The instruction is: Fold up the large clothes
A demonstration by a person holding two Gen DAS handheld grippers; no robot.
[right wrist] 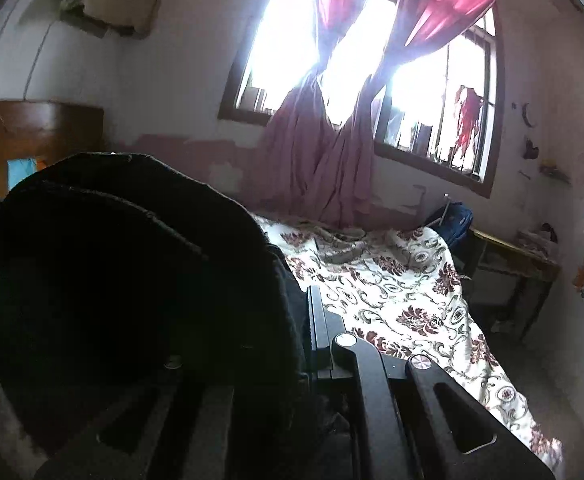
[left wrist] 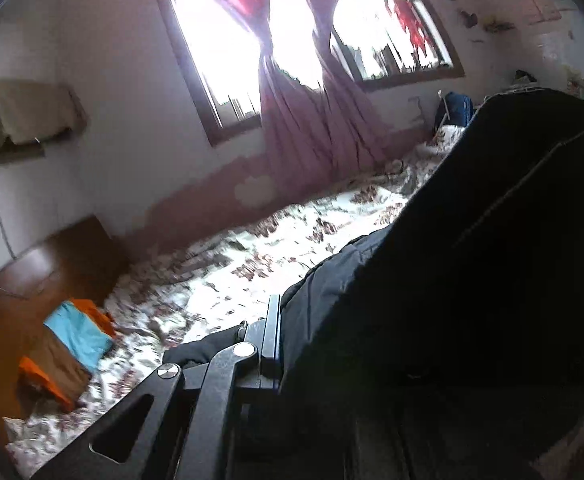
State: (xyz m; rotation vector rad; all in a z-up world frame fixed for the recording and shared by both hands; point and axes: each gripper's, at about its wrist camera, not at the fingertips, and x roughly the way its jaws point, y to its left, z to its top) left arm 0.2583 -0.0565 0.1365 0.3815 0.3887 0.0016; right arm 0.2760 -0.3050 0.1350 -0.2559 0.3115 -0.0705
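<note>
A large dark navy garment [left wrist: 472, 260] fills the right half of the left wrist view, lifted above the bed. My left gripper [left wrist: 281, 340] is shut on its edge; only the left finger shows, the cloth covers the other. In the right wrist view the same dark garment [right wrist: 131, 280] drapes over the left side and hides the left finger. My right gripper [right wrist: 304, 332] is shut on the cloth against its right finger. The garment hangs between the two grippers over the floral bedsheet [left wrist: 251, 260].
The bed with the floral sheet [right wrist: 392, 292] runs to the wall under a window with pink curtains [left wrist: 312, 120]. Folded blue, orange and brown clothes [left wrist: 71, 344] lie by the wooden headboard [left wrist: 51, 264]. A small table [right wrist: 512, 264] stands at the right.
</note>
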